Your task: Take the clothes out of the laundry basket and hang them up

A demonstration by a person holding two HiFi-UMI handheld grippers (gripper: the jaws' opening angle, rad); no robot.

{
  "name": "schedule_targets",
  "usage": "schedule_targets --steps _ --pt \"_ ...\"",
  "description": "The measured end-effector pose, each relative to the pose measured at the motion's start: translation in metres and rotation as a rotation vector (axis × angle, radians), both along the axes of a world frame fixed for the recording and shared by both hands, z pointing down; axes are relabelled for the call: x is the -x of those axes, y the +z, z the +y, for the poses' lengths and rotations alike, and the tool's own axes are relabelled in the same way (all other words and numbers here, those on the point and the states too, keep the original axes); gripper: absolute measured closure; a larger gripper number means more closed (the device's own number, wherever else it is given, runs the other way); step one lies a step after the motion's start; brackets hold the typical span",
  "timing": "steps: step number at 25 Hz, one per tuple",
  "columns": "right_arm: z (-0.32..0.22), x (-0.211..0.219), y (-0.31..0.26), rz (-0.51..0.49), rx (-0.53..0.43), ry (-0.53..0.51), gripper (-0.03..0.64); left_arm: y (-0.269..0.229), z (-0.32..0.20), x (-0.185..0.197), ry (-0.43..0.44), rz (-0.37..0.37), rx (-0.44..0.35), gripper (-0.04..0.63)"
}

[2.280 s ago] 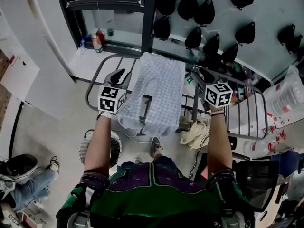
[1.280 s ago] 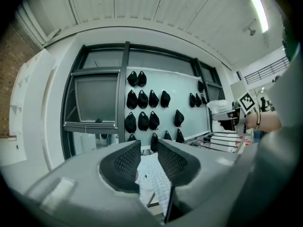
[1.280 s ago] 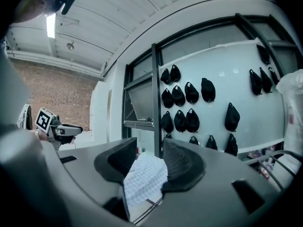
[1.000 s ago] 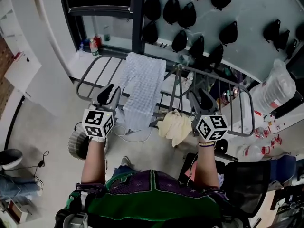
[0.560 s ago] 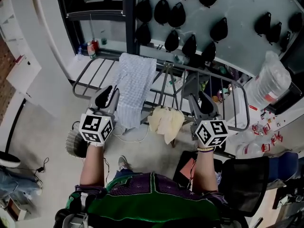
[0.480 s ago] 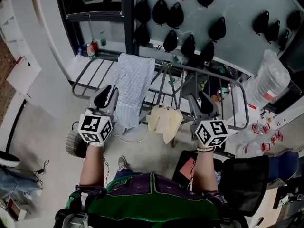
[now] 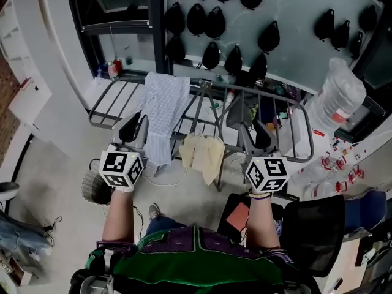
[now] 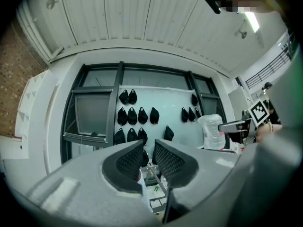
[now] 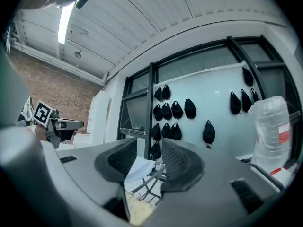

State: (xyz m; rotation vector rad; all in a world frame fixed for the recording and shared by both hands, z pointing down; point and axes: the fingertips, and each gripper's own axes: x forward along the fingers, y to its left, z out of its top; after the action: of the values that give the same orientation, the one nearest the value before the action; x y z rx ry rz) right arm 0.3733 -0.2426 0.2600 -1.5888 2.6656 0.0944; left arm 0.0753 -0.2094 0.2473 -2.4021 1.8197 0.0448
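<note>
Nearest, the person's two forearms reach out over the floor, each hand carrying a tool. The left tool (image 7: 133,127) and the right tool (image 7: 261,136) both point about level toward the grey drying rack (image 7: 282,95), well apart from each other. The left tool's jaws have just been closing and stand a narrow gap apart with nothing between them; the right tool's jaws stand wider apart, also empty.

On the floor at the near left, just under the left tool's marker cube, sits the round slatted laundry basket (image 7: 92,188); the cube hides much of it, so what lies inside cannot be told.

Between the two tools a pale yellow cloth (image 7: 202,155) hangs from the rack's near side. Farther off and to the left a blue checked cloth (image 7: 162,112) is draped across the rack's bars, its end hanging down beside the left tool.

At the far right stands a large clear plastic bottle (image 7: 338,97); its contents cannot be made out. Rows of black pouch-like things (image 7: 214,22) hang on the far wall; small bottles (image 7: 113,69) stand on the sill at the far left.
</note>
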Motion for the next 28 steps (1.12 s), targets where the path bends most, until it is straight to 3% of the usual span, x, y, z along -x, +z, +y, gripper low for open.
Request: schedule_targets --steps 8,18,28 --pt "0.015 -0.017 0.003 -0.015 0.001 0.026 0.483 -0.003 0.009 -0.031 0.006 -0.008 -0.010 0.570" --pt "0.021 -0.039 -0.001 -0.030 -0.013 0.064 0.545 -0.011 0.007 -0.065 0.064 -0.013 -0.022 0.577" --pt "0.025 -0.037 -0.003 -0.030 -0.027 0.061 0.586 -0.014 0.005 -0.072 0.066 -0.021 -0.035 0.577"
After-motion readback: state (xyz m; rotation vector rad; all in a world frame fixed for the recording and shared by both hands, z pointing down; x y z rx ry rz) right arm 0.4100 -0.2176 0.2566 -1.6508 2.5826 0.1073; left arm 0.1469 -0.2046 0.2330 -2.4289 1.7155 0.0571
